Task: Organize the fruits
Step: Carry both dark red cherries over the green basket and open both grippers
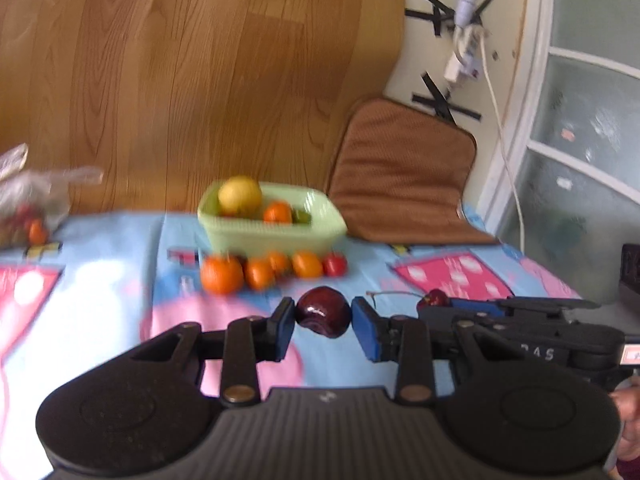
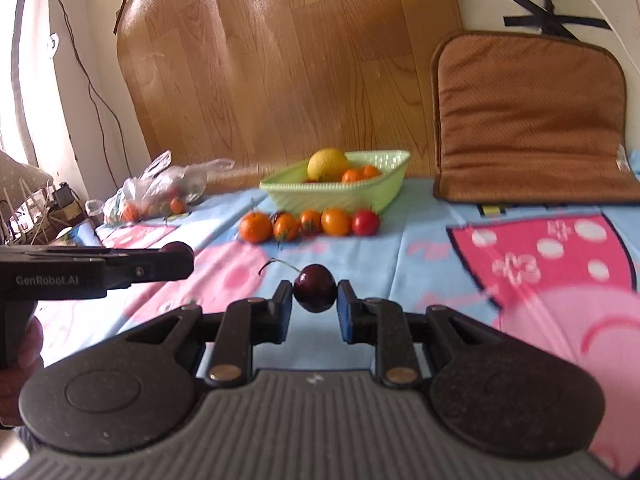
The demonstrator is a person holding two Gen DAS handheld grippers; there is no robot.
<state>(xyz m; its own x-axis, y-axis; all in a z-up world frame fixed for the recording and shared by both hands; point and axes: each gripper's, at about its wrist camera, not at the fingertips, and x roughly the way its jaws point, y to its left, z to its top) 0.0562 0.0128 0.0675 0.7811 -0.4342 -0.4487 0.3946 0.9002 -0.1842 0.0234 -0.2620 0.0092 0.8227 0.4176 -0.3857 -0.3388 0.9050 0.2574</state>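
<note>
Nearest the left wrist camera, the left gripper was clamped on a dark cherry, its blue pads pressing the fruit's two sides, clear of the printed cloth below. The right gripper likewise pinched a second dark cherry with a stem, the stem arching away to the left of the fruit. In both views each cherry sat between the fingertips, with the green basket straight ahead and beyond; the two hands ran side by side, neither plainly nearer to it.

In front of the basket, along its near wall, lay a row of small orange fruits and one red tomato. Inside the basket sat a yellow lemon with orange pieces beside it. Left of the basket lay a clear plastic bag holding more small fruit; right of it, a brown cushion leaned on the wall.

The left view was blurred, so the fruits in the row could not be told apart there, and the basket's floor was hidden by its rim.
</note>
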